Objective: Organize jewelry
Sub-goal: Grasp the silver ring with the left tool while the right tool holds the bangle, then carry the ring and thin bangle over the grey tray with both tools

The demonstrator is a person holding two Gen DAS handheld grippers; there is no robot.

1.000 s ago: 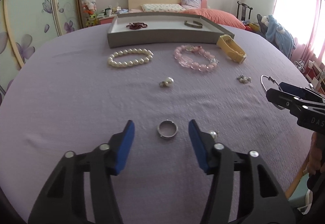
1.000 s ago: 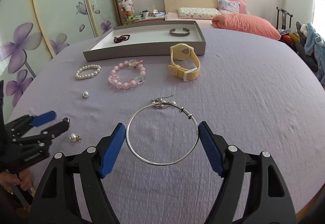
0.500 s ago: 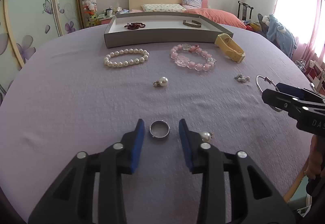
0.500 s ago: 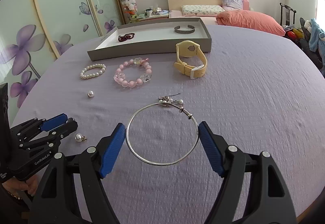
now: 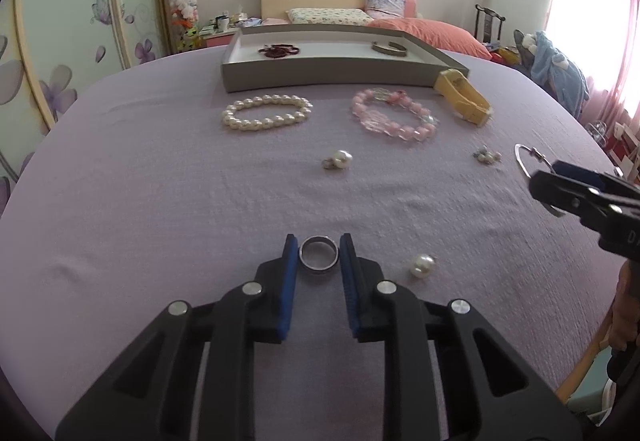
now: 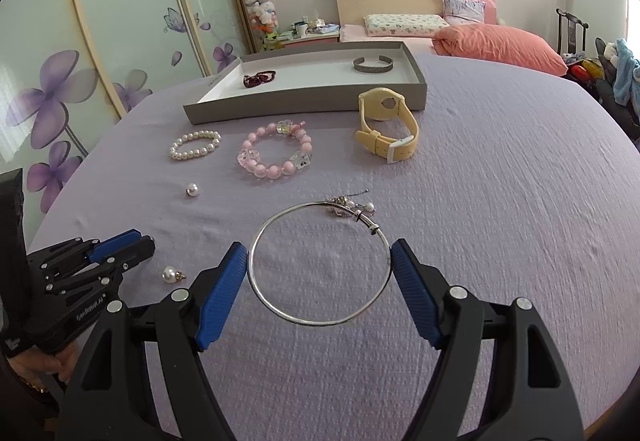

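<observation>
A silver ring [image 5: 319, 269] lies on the purple cloth between the blue pads of my left gripper [image 5: 319, 243]. The jaws are closing and both pads touch the ring's sides. My right gripper [image 6: 319, 253] is shut on a thin silver bangle [image 6: 316, 323], one pad against each side of the hoop. The right gripper's tip [image 5: 560, 181] shows at the right edge of the left wrist view. The grey tray [image 5: 320, 75] at the back holds a dark red bead bracelet [image 5: 279, 49] and a metal cuff [image 5: 390, 48].
In front of the tray lie a pearl bracelet [image 5: 264, 123], a pink bead bracelet [image 5: 394, 129] and a yellow watch [image 5: 464, 97]. Loose pearl pieces [image 5: 340, 159] [image 5: 422, 265] and a small earring cluster [image 5: 486, 155] are scattered nearer. A hand [image 6: 44, 365] grips the left tool.
The left jaws have closed from wide apart to tight around the silver ring. The right gripper keeps the same hold on the bangle and stays put.
</observation>
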